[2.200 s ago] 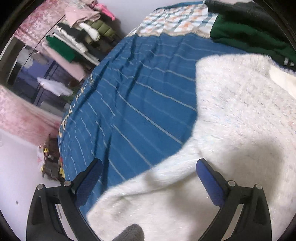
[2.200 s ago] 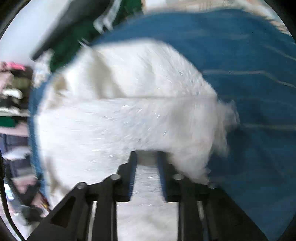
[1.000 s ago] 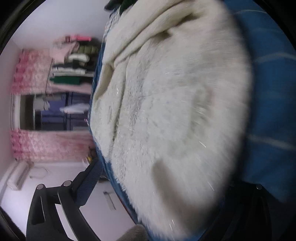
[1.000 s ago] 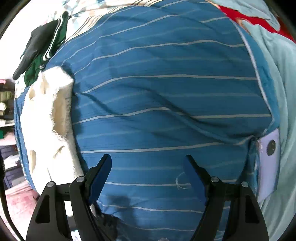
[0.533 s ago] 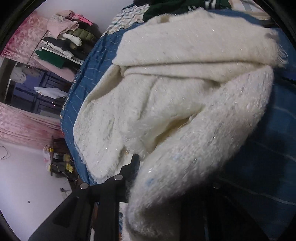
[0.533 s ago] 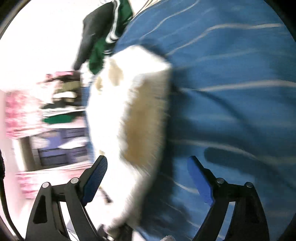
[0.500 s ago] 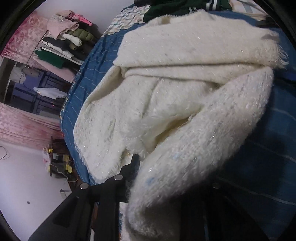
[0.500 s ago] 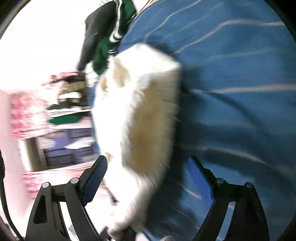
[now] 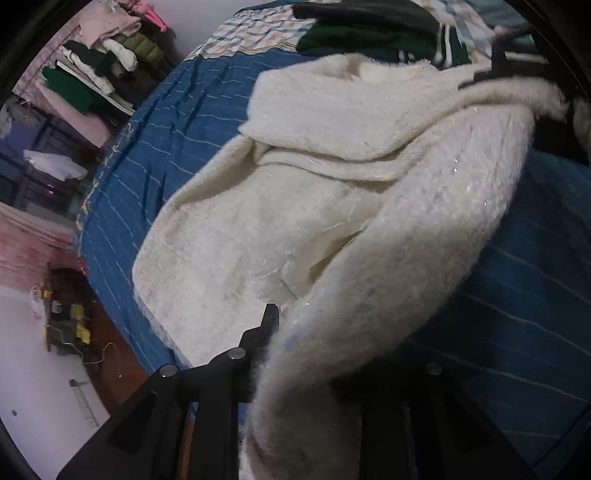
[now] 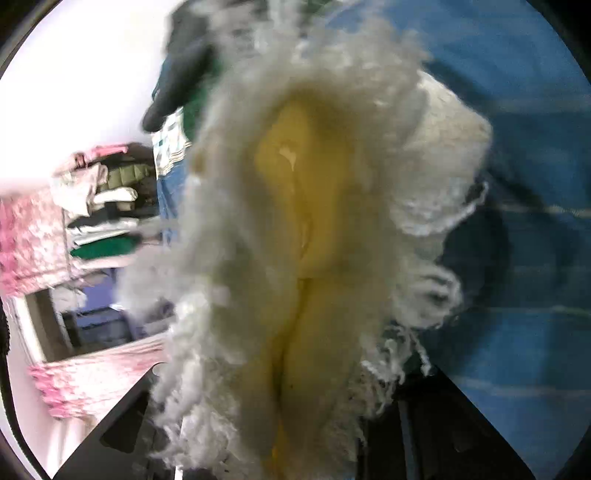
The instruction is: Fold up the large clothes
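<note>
Bed: blue bedspread [image 9: 177,122] with thin pale stripes, lightly creased; it carries everything, with a checked cloth [image 9: 255,35] at the far end.
Garment: fluffy cream sweater [image 9: 258,206], long-pile with glinting threads and frayed fringe at the hems; lies across the middle of the bed toward its left edge, one thick roll of it lifted toward the near edge.
Change: a second ago the right gripper hung wide open over bare bedspread and the left was just closing; now both have cloth. Reads as a fold being set up, one edge raised at two points.
Left gripper [image 9: 314,332]: closed on the near roll of the sweater; only the left finger [image 9: 269,323] shows, the other is buried in pile.
Right gripper [image 10: 314,387]: fingers hidden by blurred fluff pressed against the lens; looks closed on the sweater, whose yellowish inner face [image 10: 306,206] fills the view. In the left view it sits at the sweater's far right corner [image 9: 509,70].
Dark clothes [image 9: 369,33]: green and black heap at the far edge, touching the sweater.
Clothes rack [image 9: 99,66]: beyond the bed's left edge, stacked garments.
Progress: judged mid-fold; the lifted edge is not yet laid over the flat body.
</note>
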Demonstrator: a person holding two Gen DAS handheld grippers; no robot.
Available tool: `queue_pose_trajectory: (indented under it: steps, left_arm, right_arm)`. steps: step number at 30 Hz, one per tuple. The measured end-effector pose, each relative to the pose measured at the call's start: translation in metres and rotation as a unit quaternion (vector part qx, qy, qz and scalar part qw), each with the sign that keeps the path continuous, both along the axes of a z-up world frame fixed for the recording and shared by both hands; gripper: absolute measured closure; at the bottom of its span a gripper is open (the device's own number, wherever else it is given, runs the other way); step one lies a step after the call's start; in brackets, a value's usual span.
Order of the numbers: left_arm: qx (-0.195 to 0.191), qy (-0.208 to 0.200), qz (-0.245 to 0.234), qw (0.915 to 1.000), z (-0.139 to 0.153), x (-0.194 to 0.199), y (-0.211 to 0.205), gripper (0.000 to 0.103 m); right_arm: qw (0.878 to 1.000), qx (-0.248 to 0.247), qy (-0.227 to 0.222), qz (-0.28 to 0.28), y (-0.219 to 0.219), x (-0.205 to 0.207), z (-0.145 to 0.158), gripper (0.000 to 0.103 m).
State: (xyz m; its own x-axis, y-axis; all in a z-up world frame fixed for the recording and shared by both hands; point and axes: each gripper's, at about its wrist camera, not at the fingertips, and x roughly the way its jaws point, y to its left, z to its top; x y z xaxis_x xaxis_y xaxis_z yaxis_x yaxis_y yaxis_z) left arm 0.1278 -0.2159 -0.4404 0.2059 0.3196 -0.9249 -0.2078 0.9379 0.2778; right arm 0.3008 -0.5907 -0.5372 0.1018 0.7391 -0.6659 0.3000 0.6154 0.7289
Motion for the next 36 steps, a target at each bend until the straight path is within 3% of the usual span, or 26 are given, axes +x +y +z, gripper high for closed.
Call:
queue_pose_trajectory:
  steps: [3,8,10,14,17,18,20,22,23,24,26,27,29,33,36]
  left_arm:
    - [-0.032,-0.003,0.009,0.9994,0.016,0.005,0.041,0.078]
    - [-0.057,-0.014,0.056,0.9967,0.024,0.018,0.123,0.077]
    - [-0.082,-0.007,0.075,0.9938,0.013,0.025,0.156,0.077]
    - [-0.16,-0.013,0.135,0.9778,-0.027,0.034,0.226,0.077]
    - [-0.217,-0.013,0.188,0.9578,-0.055,0.033,0.268,0.074]
    - [-0.234,-0.018,0.2,0.9514,-0.058,0.03,0.278,0.07]
    - [-0.257,-0.032,0.212,0.9425,-0.056,0.024,0.291,0.061]
    - [-0.262,-0.049,0.207,0.9413,-0.049,0.017,0.298,0.037]
    - [-0.259,-0.059,0.206,0.9416,-0.043,0.013,0.301,0.017]
    - [-0.255,-0.065,0.207,0.9424,-0.04,0.009,0.305,0.014]
    - [-0.241,-0.067,0.213,0.9444,-0.033,0.002,0.316,0.014]
    - [-0.232,-0.066,0.215,0.9463,-0.031,0.0,0.319,0.014]
    - [-0.212,-0.065,0.214,0.9512,-0.029,0.0,0.321,0.013]
    - [-0.177,-0.047,0.211,0.9601,-0.043,0.014,0.312,0.013]
    - [-0.182,-0.017,0.213,0.9597,-0.064,0.025,0.296,0.013]
  right_arm:
    - [0.998,-0.057,-0.015,0.027,0.051,0.012,0.049,0.077]
    - [0.986,-0.147,-0.009,0.08,0.158,0.044,0.084,0.077]
    - [0.979,-0.178,-0.004,0.097,0.208,0.06,0.084,0.077]
    - [0.961,-0.241,0.019,0.135,0.298,0.086,0.061,0.073]
    - [0.945,-0.276,0.043,0.17,0.361,0.105,0.032,0.06]
    - [0.94,-0.284,0.051,0.181,0.377,0.108,0.026,0.058]
    - [0.931,-0.297,0.056,0.207,0.413,0.113,0.022,0.043]
    - [0.923,-0.304,0.041,0.232,0.437,0.115,0.029,0.036]
    - [0.924,-0.295,0.032,0.24,0.445,0.116,0.032,0.028]
    - [0.932,-0.265,0.019,0.248,0.452,0.117,0.038,0.026]
    - [0.951,-0.188,-0.006,0.243,0.454,0.139,0.051,0.025]
    - [0.963,-0.124,-0.03,0.238,0.452,0.143,0.061,0.025]
    - [0.971,-0.074,-0.062,0.218,0.439,0.153,0.076,0.025]
    - [0.98,-0.1,-0.086,0.152,0.384,0.168,0.09,0.025]
    - [0.979,-0.144,-0.043,0.141,0.35,0.166,0.056,0.031]
